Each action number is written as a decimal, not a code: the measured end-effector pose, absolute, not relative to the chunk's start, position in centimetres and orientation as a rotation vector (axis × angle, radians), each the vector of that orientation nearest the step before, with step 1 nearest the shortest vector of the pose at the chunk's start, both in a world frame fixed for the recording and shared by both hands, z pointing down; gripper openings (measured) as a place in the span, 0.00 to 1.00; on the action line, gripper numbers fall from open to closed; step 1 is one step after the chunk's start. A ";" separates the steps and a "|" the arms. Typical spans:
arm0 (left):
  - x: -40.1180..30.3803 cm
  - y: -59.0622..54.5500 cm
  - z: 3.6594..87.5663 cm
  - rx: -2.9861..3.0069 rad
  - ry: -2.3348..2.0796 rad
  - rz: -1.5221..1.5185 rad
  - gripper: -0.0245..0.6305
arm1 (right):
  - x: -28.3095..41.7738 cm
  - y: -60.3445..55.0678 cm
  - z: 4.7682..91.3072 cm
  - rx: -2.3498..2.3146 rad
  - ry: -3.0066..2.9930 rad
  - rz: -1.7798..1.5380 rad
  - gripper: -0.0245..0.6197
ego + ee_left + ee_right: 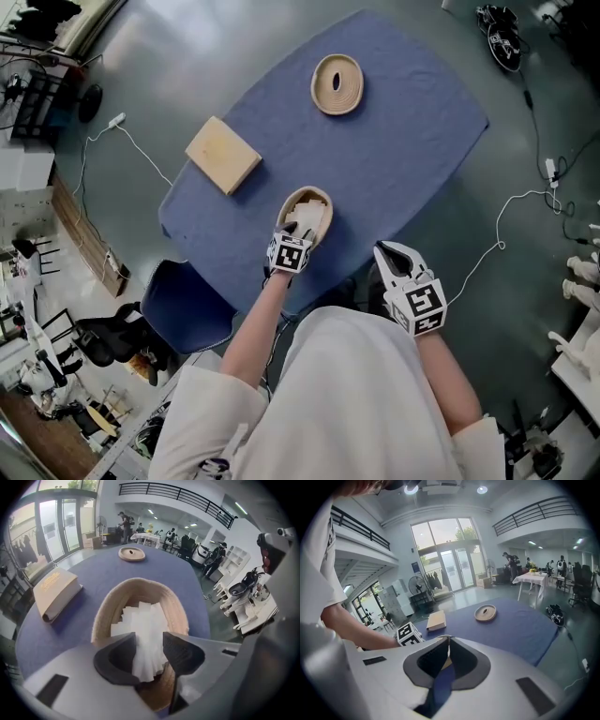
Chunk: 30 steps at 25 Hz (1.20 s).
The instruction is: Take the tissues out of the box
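A tan oval basket (pixel 322 200) sits at the near edge of the blue table (pixel 394 141), with white tissues (pixel 302 215) piled in it. My left gripper (pixel 298 231) hangs right over the basket's near end. In the left gripper view its jaws (pixel 149 641) stand open, and a fanned bunch of tissues (pixel 143 625) runs between them and rests in the basket (pixel 103 616). The closed tan tissue box (pixel 223 155) lies at the table's left. My right gripper (pixel 392 253) is off the table's front edge, shut on nothing (pixel 449 640).
A round wooden dish (pixel 337 84) lies at the far side of the table. A blue chair (pixel 183 305) stands at the table's near left corner. Cables (pixel 511 211) run over the floor at right. People and furniture fill the hall behind.
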<state>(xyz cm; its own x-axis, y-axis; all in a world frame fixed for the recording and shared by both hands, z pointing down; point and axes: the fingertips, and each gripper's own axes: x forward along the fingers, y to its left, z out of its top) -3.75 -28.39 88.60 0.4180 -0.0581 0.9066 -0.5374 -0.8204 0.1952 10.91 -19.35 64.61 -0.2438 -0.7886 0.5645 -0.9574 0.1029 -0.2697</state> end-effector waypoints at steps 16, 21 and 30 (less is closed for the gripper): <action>-4.1 -28.0 89.4 2.187 -0.547 1.543 0.07 | 10.9 -19.7 64.6 1.713 -2.115 0.848 0.09; -4.3 -28.5 86.8 2.262 -0.616 1.381 0.07 | 11.2 -19.5 63.8 1.725 -2.118 0.820 0.09; -5.6 -28.4 81.0 2.345 -0.762 1.063 0.07 | 12.0 -18.2 62.3 1.719 -2.144 0.765 0.09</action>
